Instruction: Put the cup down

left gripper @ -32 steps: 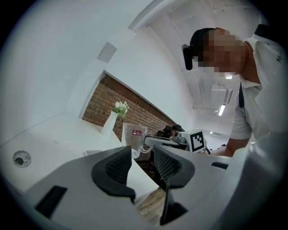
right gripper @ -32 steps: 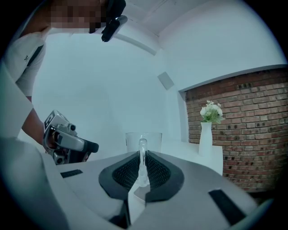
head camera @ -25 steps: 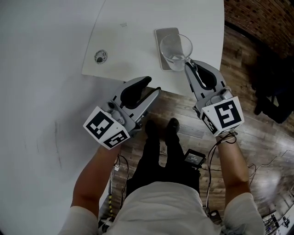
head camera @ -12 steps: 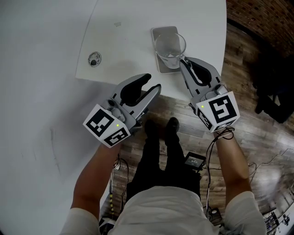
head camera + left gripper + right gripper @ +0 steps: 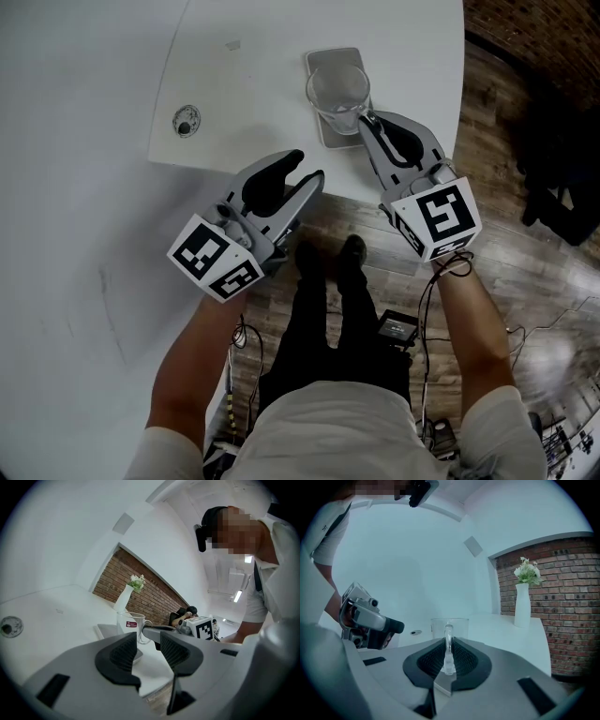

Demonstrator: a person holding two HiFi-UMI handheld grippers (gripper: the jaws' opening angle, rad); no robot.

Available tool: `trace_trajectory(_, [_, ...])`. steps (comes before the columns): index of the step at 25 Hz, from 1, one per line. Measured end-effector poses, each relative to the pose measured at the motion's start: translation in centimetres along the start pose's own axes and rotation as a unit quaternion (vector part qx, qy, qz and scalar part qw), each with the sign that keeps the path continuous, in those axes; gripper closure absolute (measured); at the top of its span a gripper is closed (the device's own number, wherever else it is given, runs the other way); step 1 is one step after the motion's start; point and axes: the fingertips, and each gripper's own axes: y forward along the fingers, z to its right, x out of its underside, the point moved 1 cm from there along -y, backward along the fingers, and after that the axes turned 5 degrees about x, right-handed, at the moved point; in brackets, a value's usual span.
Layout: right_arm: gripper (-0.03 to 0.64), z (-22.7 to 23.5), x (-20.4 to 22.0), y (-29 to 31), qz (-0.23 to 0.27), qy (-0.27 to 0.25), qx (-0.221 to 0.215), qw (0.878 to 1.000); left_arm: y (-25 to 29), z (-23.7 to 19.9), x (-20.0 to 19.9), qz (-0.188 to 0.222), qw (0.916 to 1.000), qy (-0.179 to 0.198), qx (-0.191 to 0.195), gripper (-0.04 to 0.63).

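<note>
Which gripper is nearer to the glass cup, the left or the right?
Right. The right gripper is shut on the handle of the glass cup. The left gripper, open, is apart from the cup, at its lower left in the head view.

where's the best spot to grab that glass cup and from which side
By its handle, coming in from the table's near edge. The cup is upright with the thin handle sticking out toward that edge; the right gripper is shut on it that way.

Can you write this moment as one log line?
right gripper: shut on cup | cup: over grey mat | left gripper: open, empty
</note>
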Motion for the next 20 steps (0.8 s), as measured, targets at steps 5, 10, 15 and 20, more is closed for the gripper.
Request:
trace_trajectory(5, [0.586, 0.1, 0.7, 0.1, -0.001, 0.005, 0.004, 1.0, 0.1, -0.2, 0.3, -0.002, 1.0, -0.001, 0.002, 0.449])
trace_trajectory(10, [0.586, 0.2, 1.0, 0.3, 0.007, 0.007, 0.007, 1.0, 0.2, -0.1, 0.6, -0.005, 1.0, -0.004, 0.002, 0.449])
trace_trajectory(15, [0.586, 0.2, 1.4, 0.0, 0.017, 0.009, 0.019, 1.0, 0.2, 0.3, 1.0, -0.008, 0.9999, -0.006, 0.004, 0.449])
trace_trajectory(20, [0.584, 0.3, 1.6, -0.2, 0.016, 0.011, 0.027, 0.999, 0.3, 0.7, 1.2, -0.01, 0.9999, -0.008, 0.003, 0.449])
